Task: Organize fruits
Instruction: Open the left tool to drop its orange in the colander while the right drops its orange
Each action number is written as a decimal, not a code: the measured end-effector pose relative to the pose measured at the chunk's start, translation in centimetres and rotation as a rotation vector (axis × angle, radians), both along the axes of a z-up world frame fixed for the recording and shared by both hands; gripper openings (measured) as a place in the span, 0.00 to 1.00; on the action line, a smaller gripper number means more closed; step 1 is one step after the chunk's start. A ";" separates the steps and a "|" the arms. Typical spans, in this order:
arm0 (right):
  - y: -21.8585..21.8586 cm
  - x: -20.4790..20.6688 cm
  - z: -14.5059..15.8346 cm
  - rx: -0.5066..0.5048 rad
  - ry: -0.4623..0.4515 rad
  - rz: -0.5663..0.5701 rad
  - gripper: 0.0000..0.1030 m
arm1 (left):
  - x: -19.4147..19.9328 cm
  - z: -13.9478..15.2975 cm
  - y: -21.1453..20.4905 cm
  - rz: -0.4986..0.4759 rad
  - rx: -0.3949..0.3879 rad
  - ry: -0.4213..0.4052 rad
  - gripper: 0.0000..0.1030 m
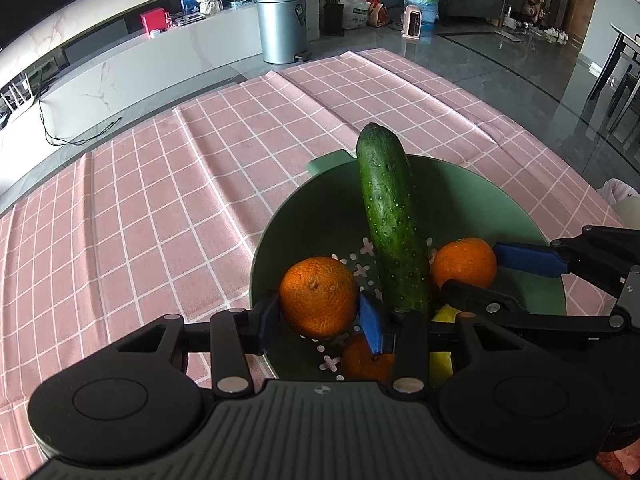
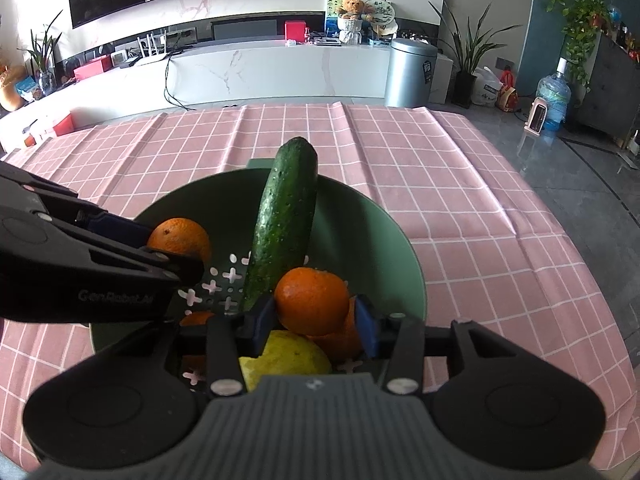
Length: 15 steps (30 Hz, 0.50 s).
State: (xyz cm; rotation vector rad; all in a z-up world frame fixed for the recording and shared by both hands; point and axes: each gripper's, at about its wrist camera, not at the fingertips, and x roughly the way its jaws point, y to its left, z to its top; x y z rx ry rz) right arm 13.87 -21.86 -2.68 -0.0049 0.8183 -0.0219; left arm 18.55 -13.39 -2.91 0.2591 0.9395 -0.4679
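Green colander (image 1: pixel 520 200), on the pink checked cloth (image 1: pixel 180 180): holds your fruit.
- Cucumber (image 1: pixel 390 220), leaning on the colander's far rim, too long to lie flat.
- Orange (image 1: pixel 318 298), colander's left side: your left gripper (image 1: pixel 318 316) straddles it, pads touching both flanks, angled steeply down.
- Second orange (image 2: pixel 312 300), right side, above the lemon (image 2: pixel 288 354): your right gripper (image 2: pixel 314 322) brackets it likewise; firm pinch or release, I cannot tell.

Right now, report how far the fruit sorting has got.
Done: a cucumber, a yellow fruit and more oranges sit in the green colander. In hand: the left gripper and right gripper each have an orange between the pads inside it. Left: letting go; no loose fruit shows on the tablecloth.
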 end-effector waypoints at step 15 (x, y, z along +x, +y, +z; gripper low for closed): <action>-0.1 -1.9 2.1 -0.009 -0.061 -0.064 0.62 | -2.9 3.4 1.2 -0.007 -0.003 -0.126 0.60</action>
